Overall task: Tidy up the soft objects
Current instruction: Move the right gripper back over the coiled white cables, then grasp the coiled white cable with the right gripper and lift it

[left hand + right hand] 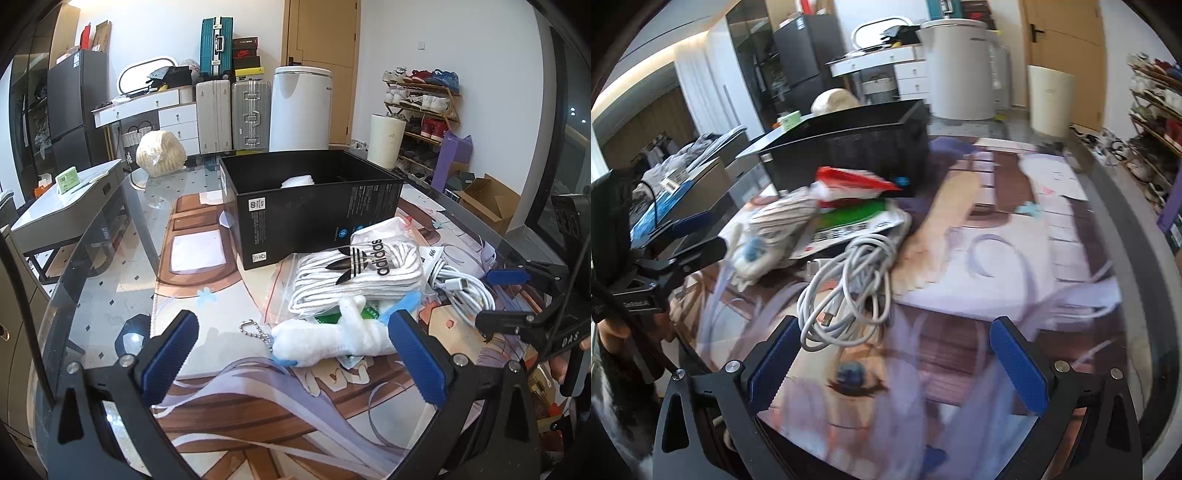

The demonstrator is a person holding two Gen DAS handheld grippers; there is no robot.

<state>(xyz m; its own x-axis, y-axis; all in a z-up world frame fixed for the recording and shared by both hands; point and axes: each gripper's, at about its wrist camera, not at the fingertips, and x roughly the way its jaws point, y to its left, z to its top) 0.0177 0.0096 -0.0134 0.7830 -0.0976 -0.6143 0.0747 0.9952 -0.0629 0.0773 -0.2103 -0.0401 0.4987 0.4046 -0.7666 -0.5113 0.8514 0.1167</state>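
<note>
Pretty packed room: white walls, a wooden door (320, 55) at the back, and a dark fridge (75, 99) on the left. Suitcases (232, 114) are stacked against the wall beside a white dresser (173, 118). A shoe rack (424, 107) stands on the right, with a tall white bin (300, 109) near the door. Daylight lights everything up.

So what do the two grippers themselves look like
Both match: black angular metal frames with triangular cutouts and silver bolts, and two fingers faced with ribbed blue pads. That goes for the left gripper and the right gripper. Seen from the left wrist camera, the right one carries white lettering, too small to read, and a black cable. No sleeve shows.
</note>
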